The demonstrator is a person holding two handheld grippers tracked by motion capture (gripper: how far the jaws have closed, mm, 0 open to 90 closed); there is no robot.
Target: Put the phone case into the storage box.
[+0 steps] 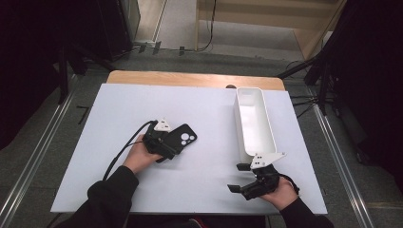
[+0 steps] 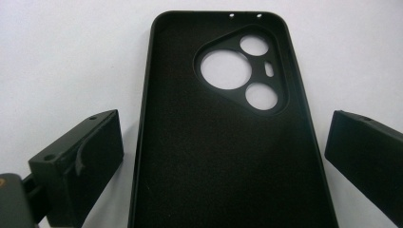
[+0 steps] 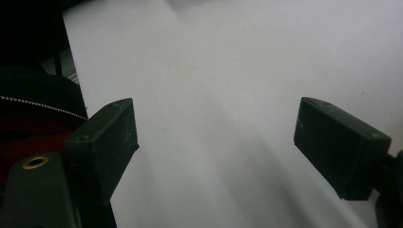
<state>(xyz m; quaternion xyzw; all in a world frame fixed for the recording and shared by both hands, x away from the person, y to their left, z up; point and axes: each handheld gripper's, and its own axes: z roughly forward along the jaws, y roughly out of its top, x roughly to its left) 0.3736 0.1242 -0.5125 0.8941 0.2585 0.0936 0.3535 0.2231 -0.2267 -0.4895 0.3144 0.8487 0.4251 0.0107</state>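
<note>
A black phone case (image 1: 183,137) lies on the white table sheet (image 1: 204,175), left of centre. In the left gripper view the case (image 2: 223,152) faces inside-up, its camera cutouts at the far end. My left gripper (image 1: 172,145) is open, one jaw on each side of the case's near end, with a gap of white sheet showing on both sides (image 2: 223,118). My right gripper (image 1: 238,177) is open near the front right of the table, jaws pointing left, with nothing between them (image 3: 216,123).
A long white empty bin (image 1: 254,118) stands at the right, running from the back edge toward my right gripper. A strip of wooden tabletop (image 1: 190,78) shows behind the sheet. Dark stands and cables flank the table.
</note>
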